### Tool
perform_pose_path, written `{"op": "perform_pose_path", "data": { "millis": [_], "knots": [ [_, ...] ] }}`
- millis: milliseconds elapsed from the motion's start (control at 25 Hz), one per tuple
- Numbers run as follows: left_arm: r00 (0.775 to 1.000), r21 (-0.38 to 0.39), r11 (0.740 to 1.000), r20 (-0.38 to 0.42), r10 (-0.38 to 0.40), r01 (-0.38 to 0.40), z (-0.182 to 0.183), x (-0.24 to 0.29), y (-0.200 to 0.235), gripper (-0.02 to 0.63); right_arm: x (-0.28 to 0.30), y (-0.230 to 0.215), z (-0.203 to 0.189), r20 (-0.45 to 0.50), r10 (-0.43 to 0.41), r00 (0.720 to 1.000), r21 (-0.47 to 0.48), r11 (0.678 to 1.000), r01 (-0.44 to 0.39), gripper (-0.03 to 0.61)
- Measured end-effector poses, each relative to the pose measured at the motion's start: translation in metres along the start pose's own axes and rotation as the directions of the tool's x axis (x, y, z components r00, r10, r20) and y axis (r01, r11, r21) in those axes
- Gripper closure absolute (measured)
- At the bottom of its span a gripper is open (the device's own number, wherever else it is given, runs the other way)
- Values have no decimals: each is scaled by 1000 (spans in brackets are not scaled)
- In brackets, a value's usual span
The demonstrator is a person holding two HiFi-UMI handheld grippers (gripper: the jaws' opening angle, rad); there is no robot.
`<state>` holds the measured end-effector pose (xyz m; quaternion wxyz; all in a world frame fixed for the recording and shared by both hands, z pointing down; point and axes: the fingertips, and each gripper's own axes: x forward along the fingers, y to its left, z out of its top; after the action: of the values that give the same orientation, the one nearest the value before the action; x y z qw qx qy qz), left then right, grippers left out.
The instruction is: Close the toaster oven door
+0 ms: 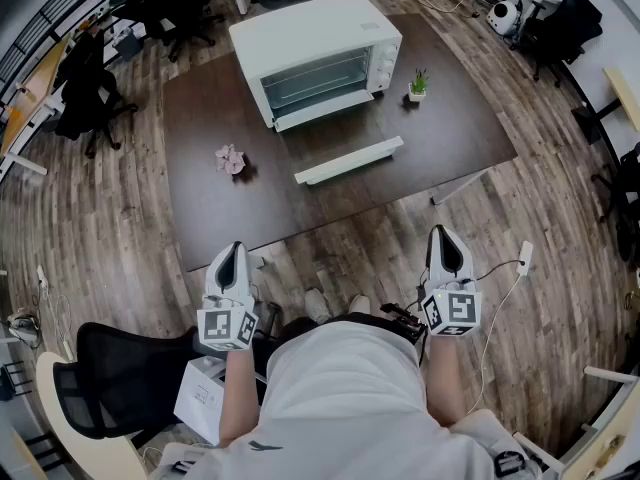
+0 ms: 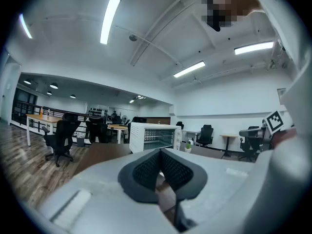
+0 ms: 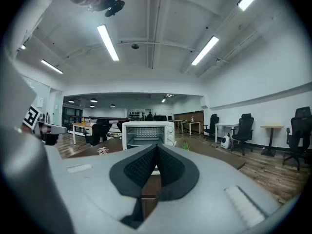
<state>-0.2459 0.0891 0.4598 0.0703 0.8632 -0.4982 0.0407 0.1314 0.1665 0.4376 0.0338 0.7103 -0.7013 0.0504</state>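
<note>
The white toaster oven (image 1: 315, 58) stands at the far side of the dark table (image 1: 200, 208). Its door (image 1: 350, 160) is folded down flat toward me, the white handle edge nearest. The same oven (image 2: 152, 136) shows ahead in the left gripper view, and the oven (image 3: 146, 133) sits straight ahead in the right gripper view. My left gripper (image 1: 234, 251) and right gripper (image 1: 441, 233) are held low by the table's near edge, well short of the door. Both are shut with nothing between the pads.
A small potted plant (image 1: 418, 85) stands right of the oven, a pink flower (image 1: 230, 159) left of the door. Office chairs (image 1: 90, 103) ring the table. A black chair (image 1: 110, 378) and a white box (image 1: 205, 393) are beside the person. A cable (image 1: 505, 268) lies on the floor.
</note>
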Motion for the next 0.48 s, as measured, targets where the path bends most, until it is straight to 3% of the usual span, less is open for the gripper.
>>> {"op": "perform_pose_path", "data": {
  "millis": [480],
  "knots": [
    [1000, -1, 1000, -7, -12, 12, -3, 5, 4, 612, 3, 3, -4, -9, -11, 1000, 12, 1000, 11, 578]
  ]
}}
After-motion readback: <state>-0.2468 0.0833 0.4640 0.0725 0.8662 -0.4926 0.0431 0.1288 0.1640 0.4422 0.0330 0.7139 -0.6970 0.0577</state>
